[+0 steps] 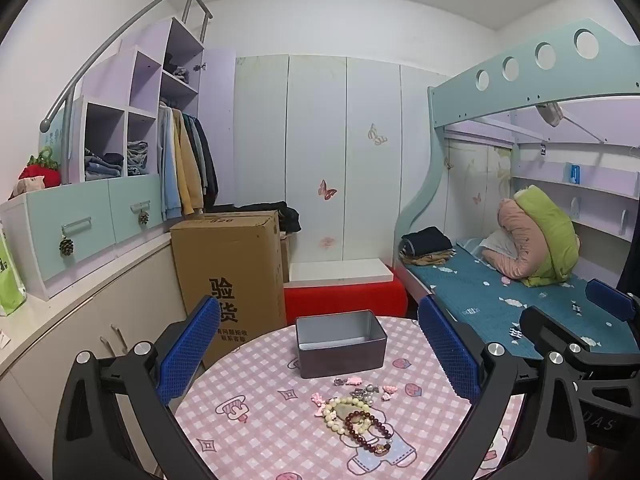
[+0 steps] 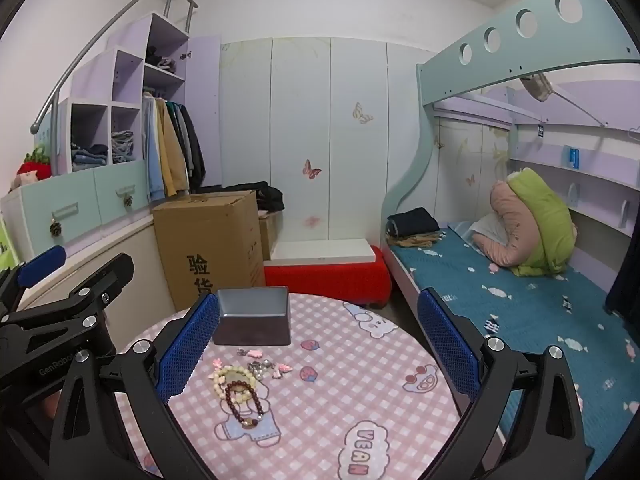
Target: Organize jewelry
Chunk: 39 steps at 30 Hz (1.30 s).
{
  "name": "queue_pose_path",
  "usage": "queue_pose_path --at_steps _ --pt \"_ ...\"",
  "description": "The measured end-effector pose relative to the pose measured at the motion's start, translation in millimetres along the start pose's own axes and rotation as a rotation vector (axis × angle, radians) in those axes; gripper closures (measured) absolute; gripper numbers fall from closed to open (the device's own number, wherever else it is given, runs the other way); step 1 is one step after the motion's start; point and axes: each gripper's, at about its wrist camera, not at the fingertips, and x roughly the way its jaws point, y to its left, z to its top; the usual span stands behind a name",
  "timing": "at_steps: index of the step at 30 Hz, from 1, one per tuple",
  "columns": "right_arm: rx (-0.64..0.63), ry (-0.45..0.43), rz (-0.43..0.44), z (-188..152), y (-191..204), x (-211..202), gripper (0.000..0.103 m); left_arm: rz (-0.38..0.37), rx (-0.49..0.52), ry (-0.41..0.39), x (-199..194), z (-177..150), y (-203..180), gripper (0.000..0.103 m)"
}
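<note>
An open grey metal tin (image 1: 341,342) stands empty at the far side of a round table with a pink checked cloth (image 1: 256,376). In front of it lie a cream bead bracelet (image 1: 335,411), a dark red bead bracelet (image 1: 370,430), small pink charms (image 1: 353,381) and silver pieces (image 1: 366,391). My left gripper (image 1: 320,360) is open, held above the table with the jewelry between its blue fingers. My right gripper (image 2: 318,348) is open and empty; the tin (image 2: 253,316) and both bracelets (image 2: 236,384) sit toward its left finger. The right gripper shows in the left wrist view (image 1: 576,332).
A tall cardboard box (image 1: 230,272) and a red bench (image 1: 344,298) with a white board stand behind the table. A bunk bed with a blue mattress (image 1: 500,300) lies right. Cabinets and drawers (image 1: 80,232) run along the left wall.
</note>
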Motion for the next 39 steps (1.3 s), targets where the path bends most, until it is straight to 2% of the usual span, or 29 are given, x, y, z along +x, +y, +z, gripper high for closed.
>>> queue_pose_path --at_steps 39 --pt "-0.001 -0.002 -0.002 2.2 -2.0 -1.8 0.007 -0.002 -0.008 0.008 2.6 0.5 1.7 0.007"
